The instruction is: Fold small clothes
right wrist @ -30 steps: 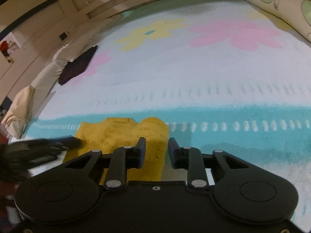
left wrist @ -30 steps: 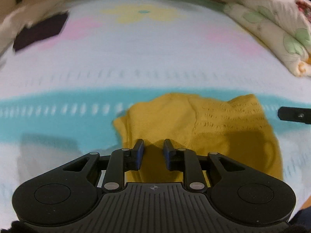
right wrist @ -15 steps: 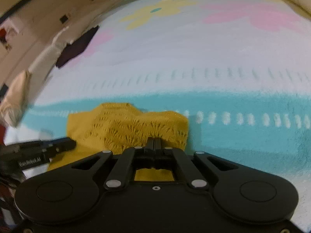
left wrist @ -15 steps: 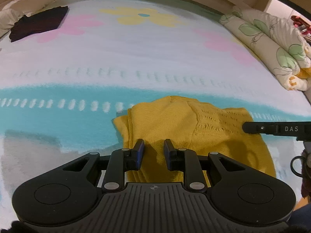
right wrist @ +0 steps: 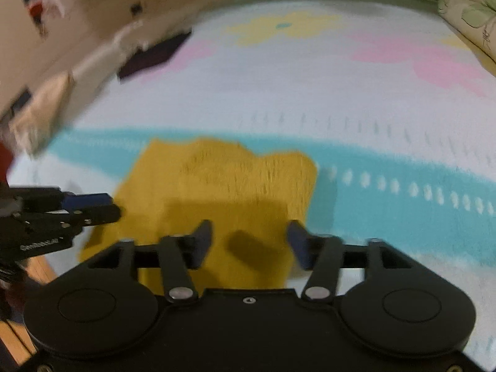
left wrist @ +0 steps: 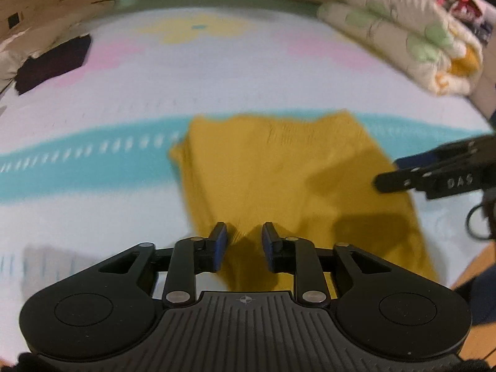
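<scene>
Cotton-looking bed cover (left wrist: pixel 248 74), pale with a teal stripe; on it, across that stripe near the front edge, one mustard knit garment (left wrist: pixel 288 167), folded, likely soft, light, limp: best pinched at a corner. Left tongs (left wrist: pixel 243 245) slightly parted, right tongs (right wrist: pixel 249 241) wide, both just opened, holding nothing.

— How many garments are counted on the bed (left wrist: pixel 248 74)?
— Two: one yellow knitted garment (left wrist: pixel 288 179) and one dark garment (left wrist: pixel 52 62) far off by the edge.
— And bedding?
— One folded flowered quilt (left wrist: pixel 412 43) is counted at the far corner.
— Tools?
— Two are seen: one left tool (left wrist: pixel 241 245) and one right tool (right wrist: pixel 249 241).
</scene>
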`<state>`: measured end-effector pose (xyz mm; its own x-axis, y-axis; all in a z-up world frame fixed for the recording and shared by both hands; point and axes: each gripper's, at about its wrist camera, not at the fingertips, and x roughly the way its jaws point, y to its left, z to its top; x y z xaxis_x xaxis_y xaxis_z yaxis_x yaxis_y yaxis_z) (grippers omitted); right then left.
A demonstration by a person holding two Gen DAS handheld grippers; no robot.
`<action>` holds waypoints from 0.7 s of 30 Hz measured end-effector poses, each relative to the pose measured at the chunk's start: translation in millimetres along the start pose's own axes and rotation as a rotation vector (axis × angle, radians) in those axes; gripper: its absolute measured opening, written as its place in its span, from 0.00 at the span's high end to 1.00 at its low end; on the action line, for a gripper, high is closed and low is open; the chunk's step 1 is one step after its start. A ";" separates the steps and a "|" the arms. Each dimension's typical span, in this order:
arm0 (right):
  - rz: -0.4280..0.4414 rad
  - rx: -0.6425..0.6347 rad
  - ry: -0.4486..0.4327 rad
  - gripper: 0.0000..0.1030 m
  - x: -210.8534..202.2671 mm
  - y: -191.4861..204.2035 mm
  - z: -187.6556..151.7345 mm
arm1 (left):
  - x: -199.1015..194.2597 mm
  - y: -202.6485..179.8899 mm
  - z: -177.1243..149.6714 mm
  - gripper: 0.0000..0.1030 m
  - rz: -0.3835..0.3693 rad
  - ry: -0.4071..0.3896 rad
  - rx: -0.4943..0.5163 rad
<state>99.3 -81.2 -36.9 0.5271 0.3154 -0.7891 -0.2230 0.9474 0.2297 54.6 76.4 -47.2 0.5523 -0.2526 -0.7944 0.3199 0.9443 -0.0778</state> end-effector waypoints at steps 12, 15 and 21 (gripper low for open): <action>-0.013 0.137 -0.033 0.18 -31.4 -14.8 -35.3 | -48.4 10.7 -18.9 0.46 0.023 -0.123 -0.122; 0.004 0.152 -0.109 0.00 -50.8 -2.7 -47.8 | -59.3 -2.8 -24.6 0.20 0.058 -0.176 -0.102; -0.035 0.175 -0.225 0.00 -75.8 18.4 -74.3 | -65.8 -26.0 -37.5 0.10 0.103 -0.206 -0.091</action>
<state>-5.7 -91.8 -15.2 0.7053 0.2680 -0.6563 -0.0669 0.9468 0.3147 -18.9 76.4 -15.4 0.7266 -0.1832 -0.6622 0.1886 0.9800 -0.0642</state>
